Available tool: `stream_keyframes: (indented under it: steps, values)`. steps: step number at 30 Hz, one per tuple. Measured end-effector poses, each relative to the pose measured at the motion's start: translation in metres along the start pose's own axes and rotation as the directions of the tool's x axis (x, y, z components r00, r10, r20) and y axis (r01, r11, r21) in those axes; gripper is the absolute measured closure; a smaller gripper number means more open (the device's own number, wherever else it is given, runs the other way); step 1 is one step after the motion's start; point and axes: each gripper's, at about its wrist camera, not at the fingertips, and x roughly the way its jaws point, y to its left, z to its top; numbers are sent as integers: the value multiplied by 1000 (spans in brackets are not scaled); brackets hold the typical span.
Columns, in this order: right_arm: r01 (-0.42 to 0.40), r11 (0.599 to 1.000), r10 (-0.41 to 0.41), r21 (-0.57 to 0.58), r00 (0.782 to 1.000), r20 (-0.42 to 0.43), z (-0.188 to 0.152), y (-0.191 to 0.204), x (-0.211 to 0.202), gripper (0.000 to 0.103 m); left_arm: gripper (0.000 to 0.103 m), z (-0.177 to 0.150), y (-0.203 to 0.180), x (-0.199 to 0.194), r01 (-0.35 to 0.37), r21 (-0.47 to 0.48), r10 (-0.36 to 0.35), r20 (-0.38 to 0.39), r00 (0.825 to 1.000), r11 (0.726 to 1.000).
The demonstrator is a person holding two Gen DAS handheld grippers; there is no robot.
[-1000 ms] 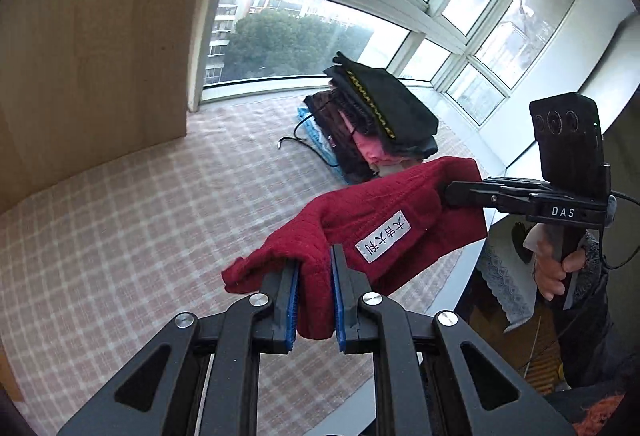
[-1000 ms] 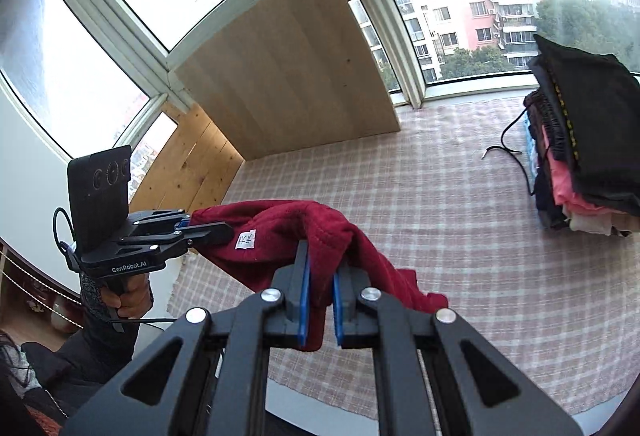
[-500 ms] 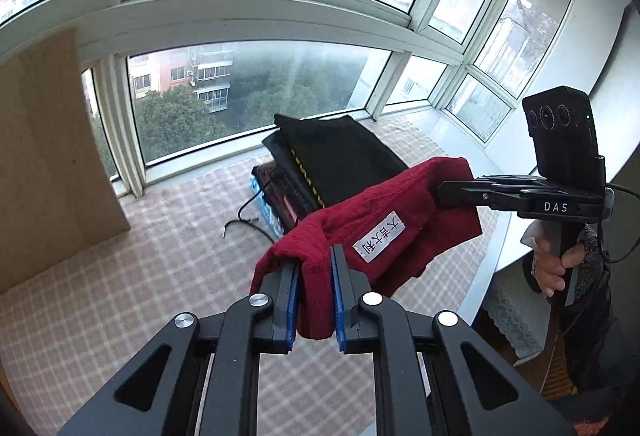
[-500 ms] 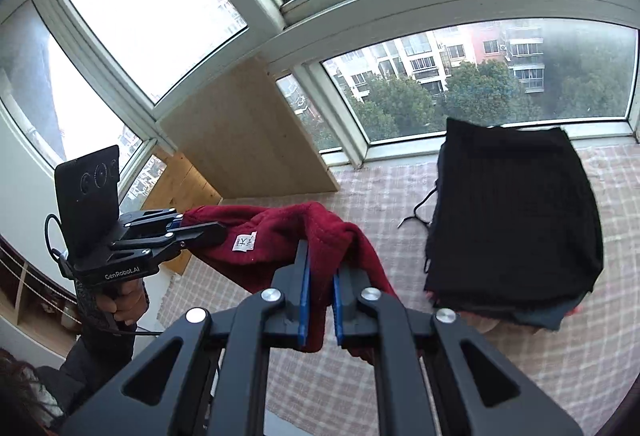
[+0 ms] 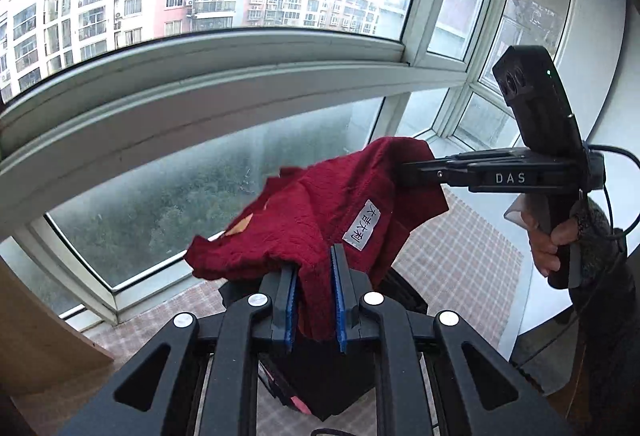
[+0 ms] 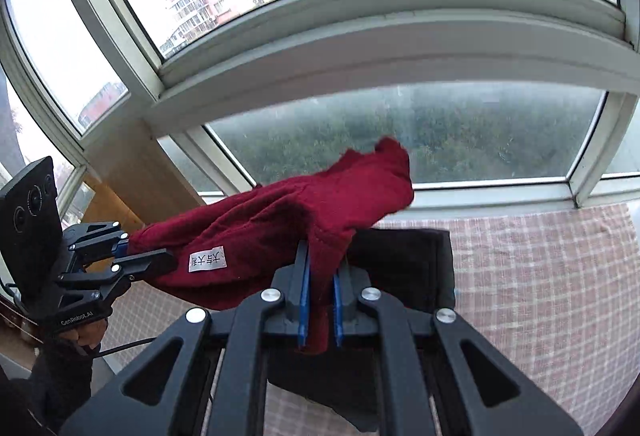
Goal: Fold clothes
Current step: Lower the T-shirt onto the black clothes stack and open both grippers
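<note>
Gripping now: the left tongs are pinching a bunched edge of the dark red, soft knitted garment between their blue pads; the right tongs are pinching another edge of the same garment, their pads pressed nearly together on the cloth.
Each seen from the other: the right tongs enter from the right of the garment in the left wrist view; the left tongs enter from its left in the right wrist view.
Garment's place: slung in the air between the two tongs, above a stack of dark folded clothes.
Stack's place: on the pale checked cloth surface, just in front of the large window.
White label: sewn on the garment, near the left tongs.
Handling, as I judge it: light, limp and stretchy; it sags between the holds, and a loose flap sticks up at the far side. Not fragile, not slippery.
Where to hold: at the hems or corners, both tongs well apart, so the cloth hangs flat.
Risk: a bunched pinch may leave the fold crooked on the stack.
</note>
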Motion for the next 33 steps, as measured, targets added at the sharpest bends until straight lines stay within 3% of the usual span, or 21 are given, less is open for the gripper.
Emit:
stream_keyframes:
  steps: [3, 7, 12, 17, 20, 22, 24, 30, 33]
  values:
    - [18, 1000, -15, 23, 994, -106, -56, -21, 38, 94, 89, -53, -8, 51, 54, -4, -54, -135, 989, 999]
    - [1, 994, 24, 110, 975, -222, -121, -49, 82, 94, 89, -111, -11, 103, 116, -53, -126, -270, 955, 992]
    - [-50, 980, 87, 193, 978, -189, -136, -65, 76, 94, 89, -130, 1, 113, 140, -134, -174, -283, 943, 981]
    - [-28, 988, 55, 150, 983, -178, -133, -57, 59, 94, 89, -114, -12, 99, 152, -89, -170, -253, 952, 984]
    - [17, 989, 18, 147, 971, -238, -143, -58, 69, 92, 80, -125, -16, 108, 172, -96, -194, -316, 929, 980]
    - [47, 986, 2, 160, 956, -292, -152, -63, 79, 90, 81, -140, -14, 118, 155, -124, -190, -371, 909, 980]
    - [57, 979, 12, 197, 943, -331, -158, -69, 78, 87, 81, -152, -14, 120, 132, -125, -172, -400, 900, 983]
    - [46, 984, -18, 170, 987, -163, -166, -73, 18, 82, 81, -151, -12, 86, 96, -75, -116, -358, 926, 993]
    - [55, 987, -31, 149, 988, -153, -171, -72, 18, 82, 81, -144, -20, 76, 103, -33, -108, -341, 934, 994]
